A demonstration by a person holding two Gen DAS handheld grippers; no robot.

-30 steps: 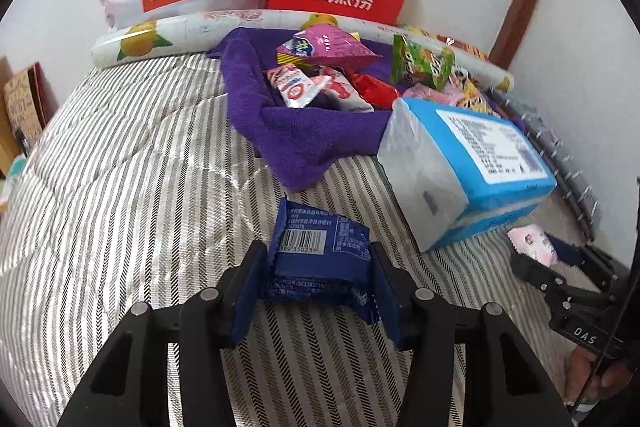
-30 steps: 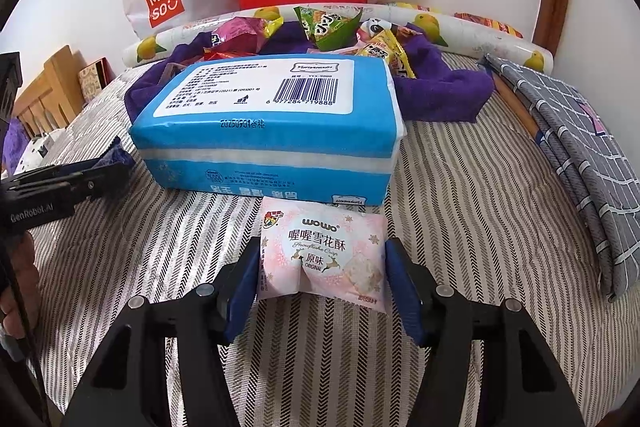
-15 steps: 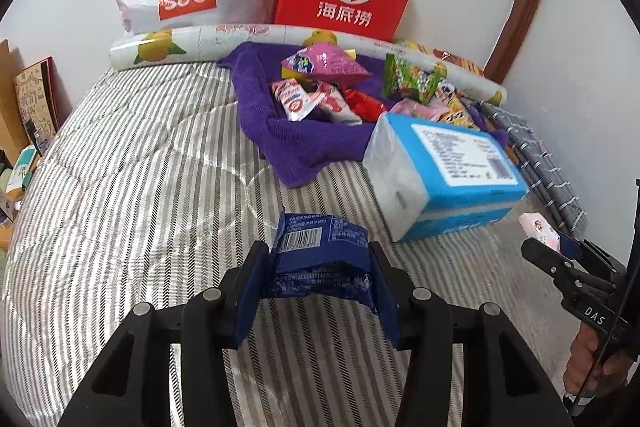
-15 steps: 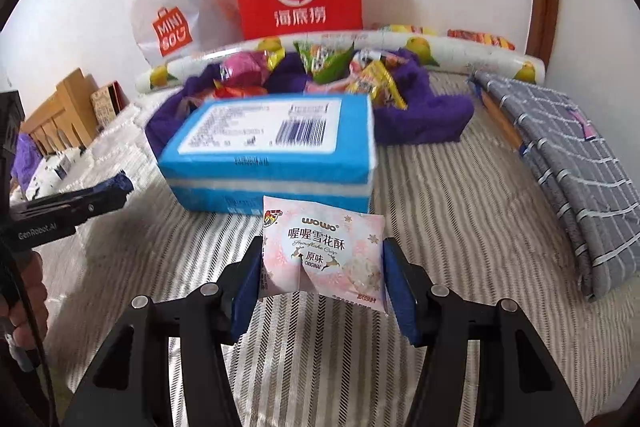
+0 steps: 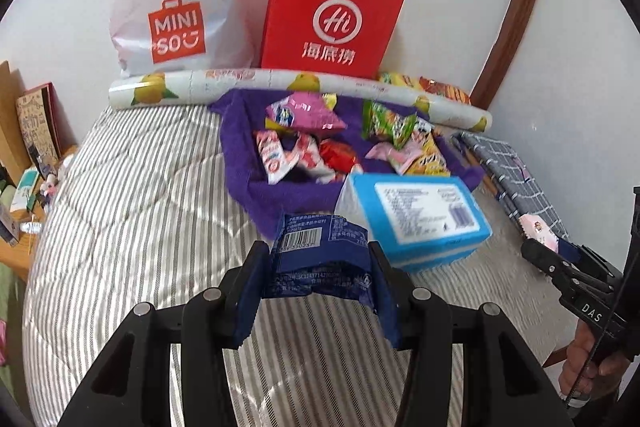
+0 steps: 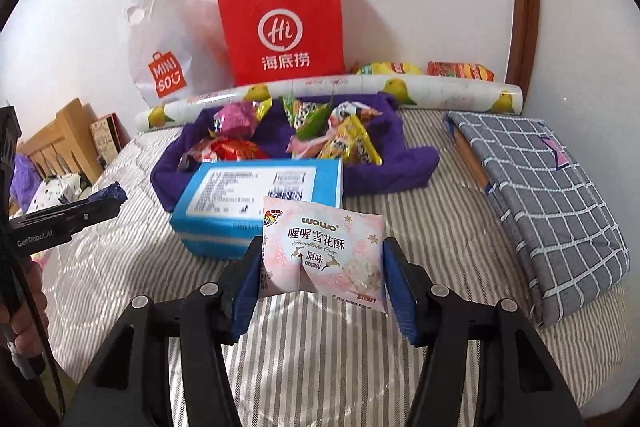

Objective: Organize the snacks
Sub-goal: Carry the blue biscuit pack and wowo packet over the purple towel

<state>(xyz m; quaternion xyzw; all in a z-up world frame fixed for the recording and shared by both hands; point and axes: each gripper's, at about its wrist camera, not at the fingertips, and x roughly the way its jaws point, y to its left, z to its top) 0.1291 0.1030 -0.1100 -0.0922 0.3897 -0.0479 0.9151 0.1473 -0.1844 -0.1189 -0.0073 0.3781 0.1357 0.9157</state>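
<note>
Over the striped bed [image 5: 132,195], each jaws pair pinches a packet [image 5: 322,259]; [image 6: 324,255].

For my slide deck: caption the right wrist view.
Right claw holds a pink snack packet above the striped bed, blue tissue pack and purple towel beyond.

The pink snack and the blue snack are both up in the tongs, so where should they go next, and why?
Probably forward onto the purple towel, past the blue box: the other snacks are piled there, and the pink snack and blue snack are held above the bed.
</note>
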